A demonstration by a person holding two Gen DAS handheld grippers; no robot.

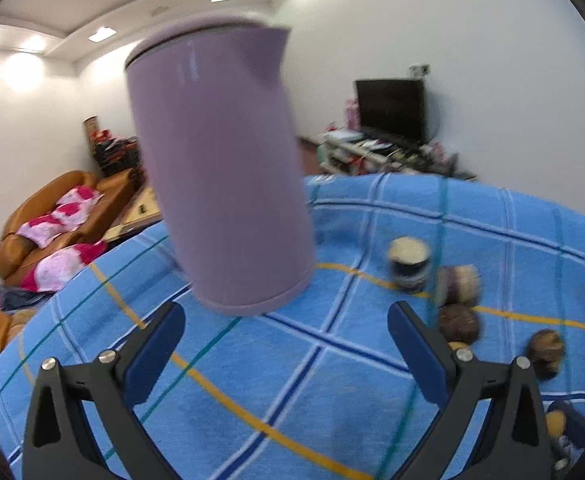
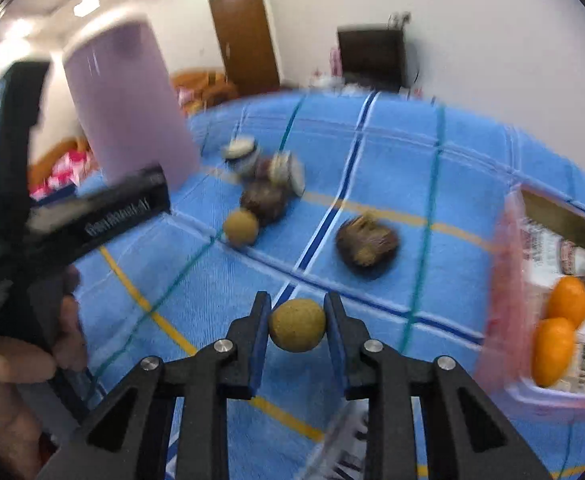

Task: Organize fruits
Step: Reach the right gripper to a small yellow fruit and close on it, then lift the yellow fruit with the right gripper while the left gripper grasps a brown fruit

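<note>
My right gripper [image 2: 297,312] is shut on a small round tan fruit [image 2: 297,325] and holds it above the blue checked cloth [image 2: 372,152]. A second tan fruit [image 2: 241,227], two dark brown round fruits [image 2: 263,200] [image 2: 366,246] and two small cups [image 2: 240,156] [image 2: 288,170] lie on the cloth ahead. A pink tray [image 2: 500,280] at the right holds oranges [image 2: 553,350]. My left gripper [image 1: 286,320] is open and empty, just before a tall purple container [image 1: 220,168]. The cups [image 1: 409,264] and dark fruits [image 1: 458,322] show to its right.
The left hand-held gripper body [image 2: 52,216] and the person's hand [image 2: 8,384] fill the left of the right wrist view. An orange sofa [image 1: 52,216] and a TV stand [image 1: 388,148] lie beyond the table's far edge.
</note>
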